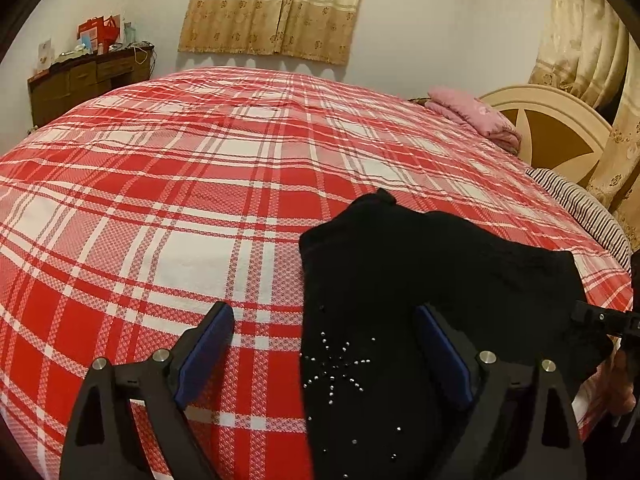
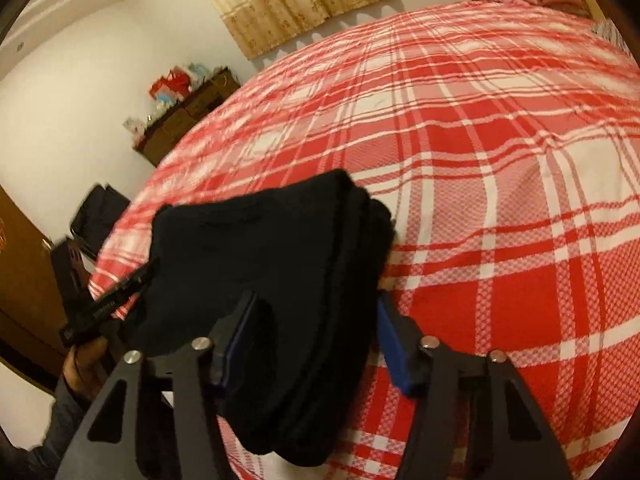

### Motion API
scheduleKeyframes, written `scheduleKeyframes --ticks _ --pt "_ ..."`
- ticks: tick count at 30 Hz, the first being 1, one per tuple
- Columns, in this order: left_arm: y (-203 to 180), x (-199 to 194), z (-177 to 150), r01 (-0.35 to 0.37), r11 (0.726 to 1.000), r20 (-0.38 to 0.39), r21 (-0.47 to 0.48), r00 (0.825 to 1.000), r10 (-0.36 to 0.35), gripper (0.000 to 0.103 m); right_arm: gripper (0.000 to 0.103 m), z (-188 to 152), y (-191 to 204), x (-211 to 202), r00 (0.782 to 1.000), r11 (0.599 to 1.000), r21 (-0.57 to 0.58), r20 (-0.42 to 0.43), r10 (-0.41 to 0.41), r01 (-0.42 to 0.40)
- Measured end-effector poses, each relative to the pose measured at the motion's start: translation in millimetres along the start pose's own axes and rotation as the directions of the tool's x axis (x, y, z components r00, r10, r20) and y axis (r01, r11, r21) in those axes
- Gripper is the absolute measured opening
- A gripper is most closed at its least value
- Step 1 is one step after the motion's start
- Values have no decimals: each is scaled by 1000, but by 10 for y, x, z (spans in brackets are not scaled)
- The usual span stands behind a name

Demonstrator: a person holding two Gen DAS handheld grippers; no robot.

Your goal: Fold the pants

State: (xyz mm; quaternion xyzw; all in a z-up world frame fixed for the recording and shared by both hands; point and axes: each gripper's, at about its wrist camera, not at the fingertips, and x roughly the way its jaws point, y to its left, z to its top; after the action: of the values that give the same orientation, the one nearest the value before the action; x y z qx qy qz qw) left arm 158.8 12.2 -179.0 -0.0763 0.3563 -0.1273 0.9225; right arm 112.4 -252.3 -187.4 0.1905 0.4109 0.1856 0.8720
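Your left tongs [image 1: 324, 356] and right tongs [image 2: 316, 340] both gape wide, gripping nothing, over folded black pants [image 1: 420, 272] on the plaid bed [image 1: 160, 184].

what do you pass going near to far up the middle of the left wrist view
left claw → black pants → red plaid bedspread → beige curtain on the far wall
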Motion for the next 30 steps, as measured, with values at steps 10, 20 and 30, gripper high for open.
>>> scheduleKeyframes --ticks 10,20,30 --pt "70 15 20 144 987 -17 -71 989 -145 49 31 7 207 -85 999 997 -81 36 2 1" --pt "87 -21 -7 167 984 8 -58 986 -166 31 31 30 -10 53 999 999 38 -24 29 -28" --pt "207 -309 141 230 967 86 -111 971 -222 12 28 211 237 -31 998 998 -33 9 55 -55"
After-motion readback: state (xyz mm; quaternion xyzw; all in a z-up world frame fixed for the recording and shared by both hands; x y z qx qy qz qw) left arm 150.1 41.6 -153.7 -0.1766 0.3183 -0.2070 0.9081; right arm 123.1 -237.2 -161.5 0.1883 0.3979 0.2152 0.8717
